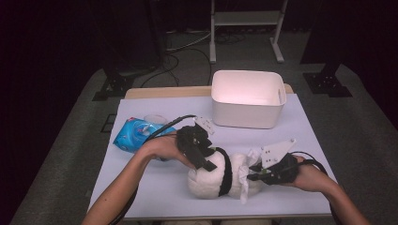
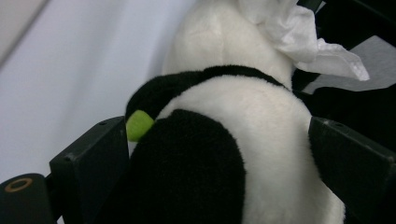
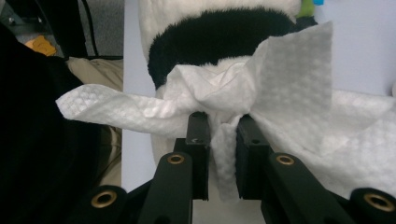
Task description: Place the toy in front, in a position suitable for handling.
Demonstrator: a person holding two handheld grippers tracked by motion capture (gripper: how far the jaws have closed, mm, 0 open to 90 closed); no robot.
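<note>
Both grippers meet at a plush panda (image 1: 211,176) lying before a white bin (image 1: 247,99).

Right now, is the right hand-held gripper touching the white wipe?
Touching. The right gripper view shows the right hand-held gripper with its two black jaws pinched on a bunched fold of the white wipe.

I note plush panda (image 1: 220,173) white with black bands; wipe (image 3: 280,93) white, dimple-embossed; bin (image 1: 248,99) white; packet (image 1: 133,133) blue; table cover (image 1: 155,187) pale lilac.
</note>
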